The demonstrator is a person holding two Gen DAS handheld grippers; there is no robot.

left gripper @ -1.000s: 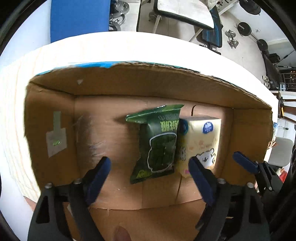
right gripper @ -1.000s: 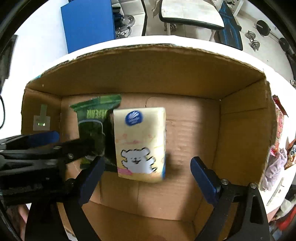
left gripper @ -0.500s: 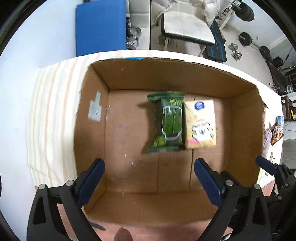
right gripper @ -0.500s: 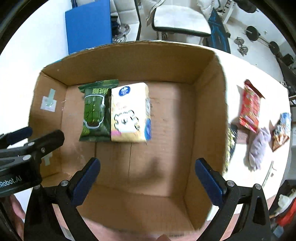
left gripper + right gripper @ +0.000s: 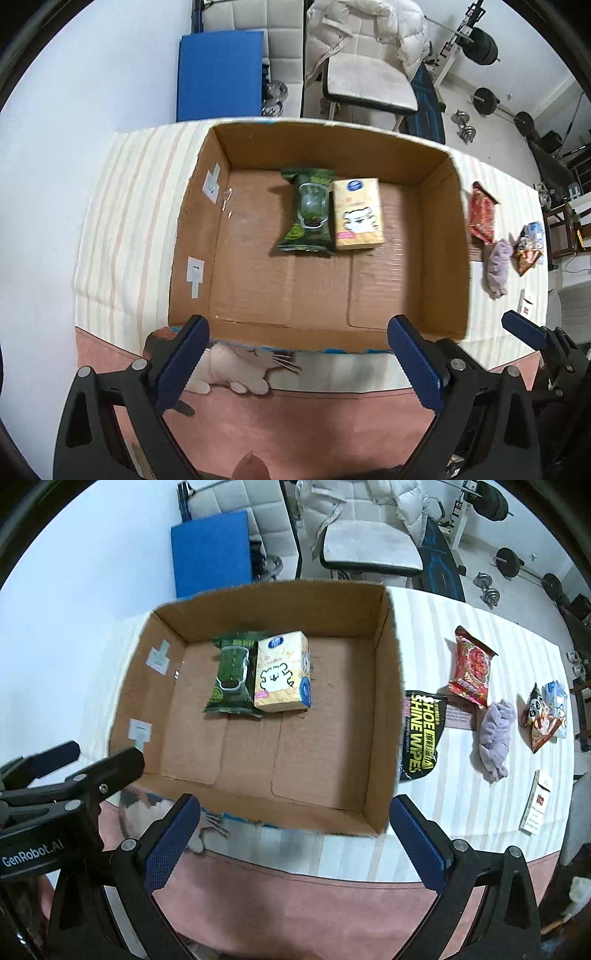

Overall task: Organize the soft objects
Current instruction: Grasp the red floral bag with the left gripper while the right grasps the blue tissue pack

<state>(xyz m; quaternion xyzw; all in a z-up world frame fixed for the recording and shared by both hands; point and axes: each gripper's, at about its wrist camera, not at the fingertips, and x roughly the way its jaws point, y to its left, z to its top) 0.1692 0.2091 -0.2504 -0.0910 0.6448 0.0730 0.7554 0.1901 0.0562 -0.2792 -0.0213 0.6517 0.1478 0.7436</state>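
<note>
An open cardboard box [image 5: 443, 236] [image 5: 384, 701] stands on a striped tablecloth. Inside lie a green wipes pack [image 5: 308, 212] [image 5: 231, 677] and a yellow tissue pack [image 5: 356, 218] [image 5: 282, 672], side by side near the far wall. My left gripper [image 5: 299, 362] is open and empty, above the box's near edge. My right gripper [image 5: 295, 842] is open and empty, also back from the near edge. To the right of the box lie a black shoe-wipes pack [image 5: 423, 734], a red snack bag [image 5: 472, 666] [image 5: 482, 214], a grey cloth [image 5: 495, 740] [image 5: 496, 266] and a panda snack bag [image 5: 543, 716].
A white booklet [image 5: 535, 803] lies near the table's right front edge. A pink mat with a cat picture [image 5: 236, 373] lies under the tablecloth's front. A chair [image 5: 369, 550] and a blue panel [image 5: 210, 554] stand behind the table. The left gripper's body [image 5: 55, 794] shows at left in the right wrist view.
Both grippers have pulled up and back out of the box. The tissue pack, loose a second ago, now lies beside the green pack.
</note>
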